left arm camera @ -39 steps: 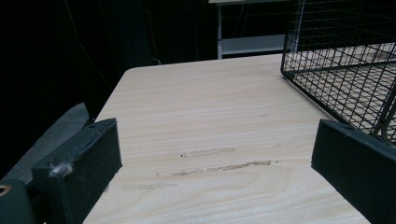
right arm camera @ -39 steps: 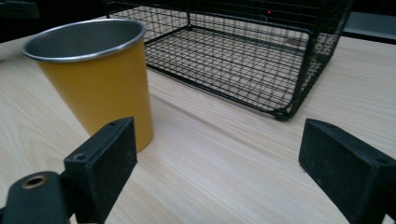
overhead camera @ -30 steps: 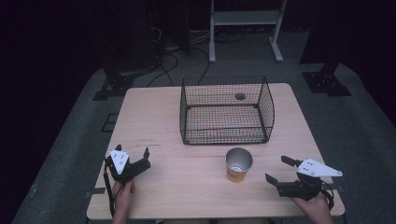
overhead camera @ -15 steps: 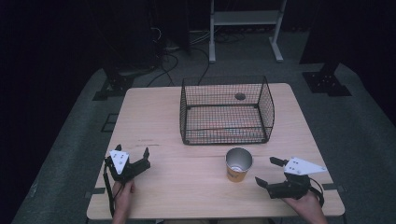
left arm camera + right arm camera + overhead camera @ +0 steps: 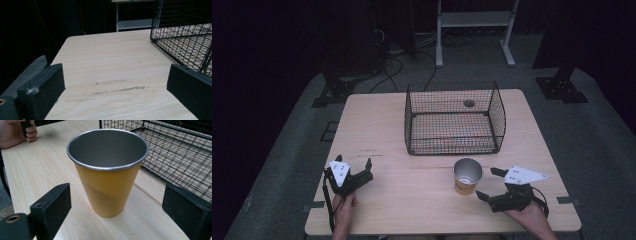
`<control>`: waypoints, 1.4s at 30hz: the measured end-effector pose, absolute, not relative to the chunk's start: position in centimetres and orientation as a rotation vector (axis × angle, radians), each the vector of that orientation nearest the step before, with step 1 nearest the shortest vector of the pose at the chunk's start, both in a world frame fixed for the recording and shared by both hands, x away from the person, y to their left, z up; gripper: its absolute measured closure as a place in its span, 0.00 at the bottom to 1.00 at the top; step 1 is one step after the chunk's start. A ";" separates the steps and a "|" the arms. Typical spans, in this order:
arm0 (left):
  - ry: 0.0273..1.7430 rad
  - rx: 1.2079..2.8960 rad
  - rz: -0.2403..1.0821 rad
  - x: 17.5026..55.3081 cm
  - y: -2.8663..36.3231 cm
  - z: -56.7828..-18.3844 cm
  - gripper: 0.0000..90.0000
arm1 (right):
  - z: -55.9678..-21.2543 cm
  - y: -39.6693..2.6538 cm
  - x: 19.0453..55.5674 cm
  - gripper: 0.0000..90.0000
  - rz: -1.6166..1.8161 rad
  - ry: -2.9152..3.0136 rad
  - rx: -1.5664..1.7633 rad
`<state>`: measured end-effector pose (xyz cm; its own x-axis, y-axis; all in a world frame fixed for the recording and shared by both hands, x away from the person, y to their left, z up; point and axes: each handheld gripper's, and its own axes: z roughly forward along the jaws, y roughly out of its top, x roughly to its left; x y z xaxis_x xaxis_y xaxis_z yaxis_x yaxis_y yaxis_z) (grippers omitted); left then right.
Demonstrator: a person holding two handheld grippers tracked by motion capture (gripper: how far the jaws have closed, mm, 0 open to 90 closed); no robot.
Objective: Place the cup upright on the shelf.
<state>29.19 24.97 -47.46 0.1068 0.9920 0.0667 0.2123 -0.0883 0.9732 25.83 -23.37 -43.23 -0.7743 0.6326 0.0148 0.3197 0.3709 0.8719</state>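
Cup (image 5: 107, 172): yellow outside, steel rim, upright, empty.

We see a pale wooden tabletop (image 5: 387, 125). A wire basket (image 5: 454, 119) stands on its far half, and a yellow cup (image 5: 467, 176) stands upright just in front of the basket, not touching it.
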 end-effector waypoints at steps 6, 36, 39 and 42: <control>1.254 1.472 1.080 29.2 25.0 -47.5 0.01 | -43.4 -22.2 26.3 0.02 1.337 2.353 0.806; 1.251 1.472 1.080 29.2 25.0 -47.5 0.01 | -44.5 -19.1 29.3 0.02 1.352 2.358 0.840; 1.251 1.470 1.079 29.2 25.0 -47.5 0.01 | -44.5 -19.0 29.4 0.02 1.355 2.358 0.844; 1.251 1.470 1.079 29.2 25.0 -47.5 0.01 | -44.3 -18.7 29.4 0.03 1.366 2.373 0.828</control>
